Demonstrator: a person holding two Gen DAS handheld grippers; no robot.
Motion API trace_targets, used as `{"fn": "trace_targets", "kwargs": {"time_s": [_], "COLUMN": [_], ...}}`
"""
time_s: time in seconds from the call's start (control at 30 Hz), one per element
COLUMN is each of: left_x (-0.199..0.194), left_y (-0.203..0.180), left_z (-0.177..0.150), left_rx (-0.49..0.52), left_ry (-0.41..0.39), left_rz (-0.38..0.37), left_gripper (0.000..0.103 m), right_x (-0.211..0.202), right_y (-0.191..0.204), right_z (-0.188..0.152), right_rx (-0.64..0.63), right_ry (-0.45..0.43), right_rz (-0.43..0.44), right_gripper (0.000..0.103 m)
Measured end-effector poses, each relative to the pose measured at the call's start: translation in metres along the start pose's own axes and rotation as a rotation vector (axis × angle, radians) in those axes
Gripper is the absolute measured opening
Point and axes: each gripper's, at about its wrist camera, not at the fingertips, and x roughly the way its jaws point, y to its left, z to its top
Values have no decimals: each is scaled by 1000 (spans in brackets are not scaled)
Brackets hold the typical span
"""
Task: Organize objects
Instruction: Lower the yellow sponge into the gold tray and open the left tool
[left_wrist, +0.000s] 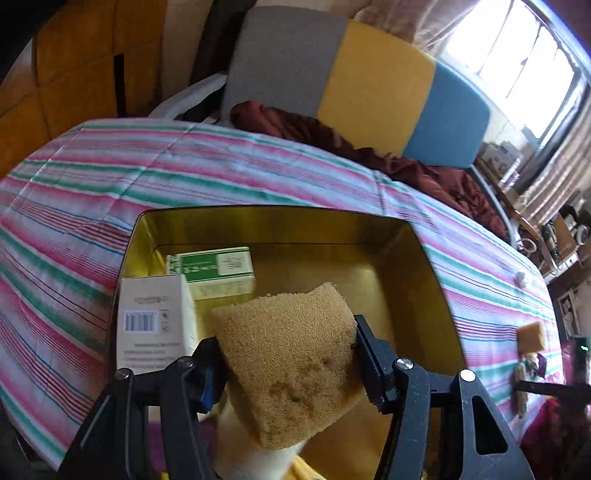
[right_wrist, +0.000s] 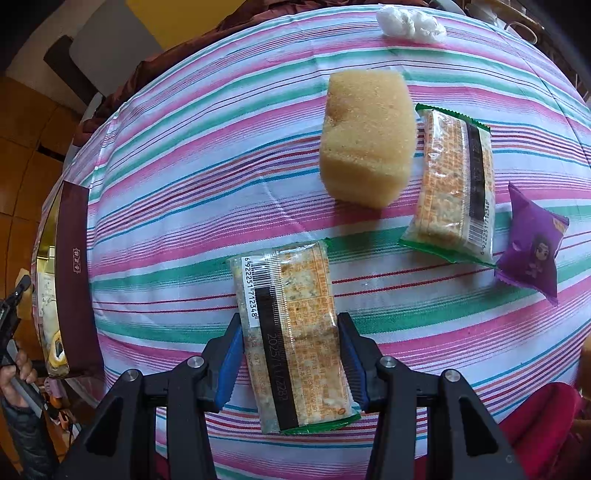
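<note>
Left tool (left_wrist: 291, 369) grips a sponge (left_wrist: 291, 354) above the tin's (left_wrist: 280, 214) rim; right tool (right_wrist: 291, 362) clamps a cracker pack (right_wrist: 291, 332) on the striped desk (right_wrist: 207, 177).

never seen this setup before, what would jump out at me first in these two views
First, the tan sponge clamped in the left gripper, held over an open gold tin that already has two small boxes in its left corner. In the other view, the right gripper is shut on a clear cracker packet on the bright striped tablecloth, with a second sponge, a matching packet and a purple sachet beyond it.
</note>
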Motion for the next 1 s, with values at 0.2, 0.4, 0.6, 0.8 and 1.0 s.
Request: {"fn": "trace_targets", "kwargs": {"time_s": [0.2,0.4,0.6,0.8,1.0], "left_x": [26,37,29,8,-28], "left_y": [13,3,1,3,3], "left_z": [6,7,4,-8,-26], "left_rx": [-10,52,50,66,64], "left_ry": [46,55,34,0,-92], "left_rz": [28,61,73,77,101], "left_gripper": [62,66,73,81,81], "right_x": [1,1,2,4,3], "right_y": [2,2,6,11,15], "right_z": [1,4,8,9,6], "right_rx": [13,14,-1,-19,-35], "right_ry": [-22,-45,-62,-69,-75], "right_rz": [-9,-4,-9,-19,-35], "right_gripper": [50,50,50,50,49]}}
